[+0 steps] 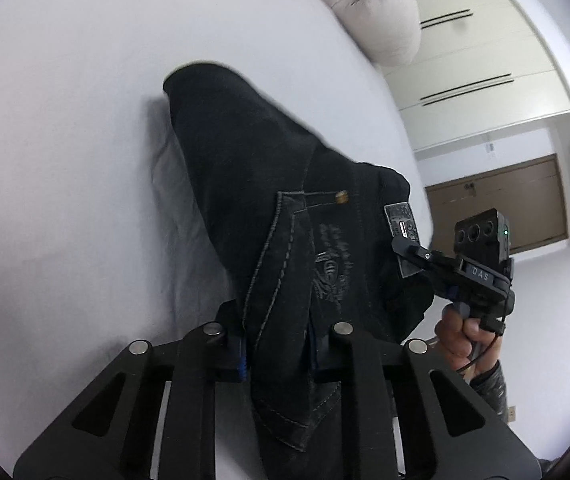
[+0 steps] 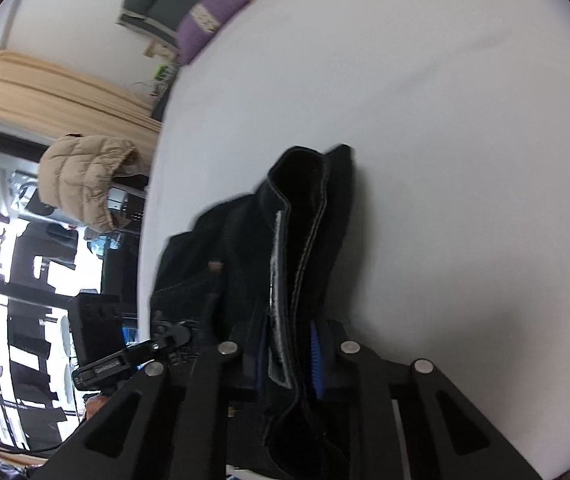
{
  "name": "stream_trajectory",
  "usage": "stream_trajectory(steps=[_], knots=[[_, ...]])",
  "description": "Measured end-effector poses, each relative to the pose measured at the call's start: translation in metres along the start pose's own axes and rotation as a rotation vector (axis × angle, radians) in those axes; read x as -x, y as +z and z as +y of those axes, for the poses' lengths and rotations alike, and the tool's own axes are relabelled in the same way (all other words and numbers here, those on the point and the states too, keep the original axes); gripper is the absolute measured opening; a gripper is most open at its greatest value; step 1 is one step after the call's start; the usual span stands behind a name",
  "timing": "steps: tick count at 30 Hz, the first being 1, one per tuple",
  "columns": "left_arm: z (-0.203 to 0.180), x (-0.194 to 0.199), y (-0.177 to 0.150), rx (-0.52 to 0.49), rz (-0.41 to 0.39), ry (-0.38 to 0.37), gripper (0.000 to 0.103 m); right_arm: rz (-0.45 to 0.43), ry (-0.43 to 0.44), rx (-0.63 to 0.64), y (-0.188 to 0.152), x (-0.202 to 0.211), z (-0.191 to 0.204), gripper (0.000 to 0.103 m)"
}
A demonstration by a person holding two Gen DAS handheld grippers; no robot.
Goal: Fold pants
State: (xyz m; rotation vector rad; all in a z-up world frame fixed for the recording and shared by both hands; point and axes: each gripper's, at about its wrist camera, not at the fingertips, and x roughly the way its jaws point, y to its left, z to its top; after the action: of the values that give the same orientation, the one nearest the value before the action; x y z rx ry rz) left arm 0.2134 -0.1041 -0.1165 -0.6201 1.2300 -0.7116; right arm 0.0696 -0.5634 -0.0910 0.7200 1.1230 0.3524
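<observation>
Two grips are set on the dark jeans [image 1: 285, 216]: left gripper [image 1: 279, 354] and right gripper [image 2: 289, 354] pinch the waistband, lifted over the bed [image 1: 65, 140], ready for folding over.

My feeds are evenly lit and fairly bright, with soft daylight from the blown-out window [image 2: 25, 280] at the left of the right wrist view, where glare wipes out detail. The pants [image 1: 269, 208] read almost solid black against the pale bed [image 1: 65, 120] and throw a soft grey shadow to their left. Both fisheye pictures bend hard at the rims with dark corners, and edges look slightly smeared, most on the right wrist.
</observation>
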Motion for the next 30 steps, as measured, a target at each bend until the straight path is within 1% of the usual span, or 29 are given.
stream_trajectory(steps=[2,5,7,10,12,16,18,20,22,23,24,25,26,28,29,30], knots=[[-0.007,0.015,0.003,-0.027,-0.031,0.005,0.017,-0.009,0.008,0.026,0.005,0.002,0.021,0.019],[-0.008,0.038,0.010,-0.053,-0.087,0.013,0.017,-0.021,0.050,0.050,0.019,-0.006,0.046,0.019],[-0.004,0.046,0.017,-0.075,-0.111,0.042,0.017,-0.027,0.073,0.065,0.033,-0.019,0.064,0.019],[0.006,0.052,0.035,-0.095,-0.141,0.097,0.017,-0.013,0.088,0.080,0.057,-0.049,0.088,0.019],[0.014,0.058,0.048,-0.090,-0.161,0.126,0.017,-0.001,0.088,0.093,0.072,-0.070,0.102,0.019],[0.036,0.075,0.070,-0.068,-0.179,0.160,0.017,0.026,0.101,0.086,0.101,-0.115,0.117,0.019],[0.043,0.074,0.075,-0.063,-0.176,0.170,0.017,0.040,0.111,0.077,0.114,-0.136,0.117,0.019],[0.053,0.069,0.077,-0.046,-0.169,0.174,0.017,0.059,0.119,0.061,0.121,-0.153,0.113,0.019],[0.074,0.062,0.075,-0.010,-0.153,0.163,0.018,0.083,0.111,0.039,0.124,-0.170,0.102,0.019],[0.085,0.059,0.073,0.000,-0.148,0.156,0.019,0.093,0.126,0.022,0.125,-0.177,0.093,0.020],[0.092,0.053,0.069,0.010,-0.145,0.141,0.022,0.100,0.148,0.006,0.124,-0.180,0.087,0.022],[0.100,0.049,0.066,0.021,-0.146,0.122,0.025,0.108,0.180,-0.019,0.123,-0.184,0.076,0.029],[0.108,0.049,0.063,0.034,-0.155,0.096,0.028,0.117,0.190,-0.038,0.121,-0.187,0.067,0.033],[0.125,0.051,0.063,0.054,-0.178,0.040,0.029,0.110,0.274,-0.089,0.117,-0.192,0.047,0.032],[0.131,0.052,0.057,0.057,-0.188,0.025,0.029,0.099,0.305,-0.097,0.115,-0.191,0.042,0.031],[0.128,0.052,0.055,0.048,-0.196,0.025,0.029,0.089,0.316,-0.102,0.114,-0.190,0.040,0.032]])
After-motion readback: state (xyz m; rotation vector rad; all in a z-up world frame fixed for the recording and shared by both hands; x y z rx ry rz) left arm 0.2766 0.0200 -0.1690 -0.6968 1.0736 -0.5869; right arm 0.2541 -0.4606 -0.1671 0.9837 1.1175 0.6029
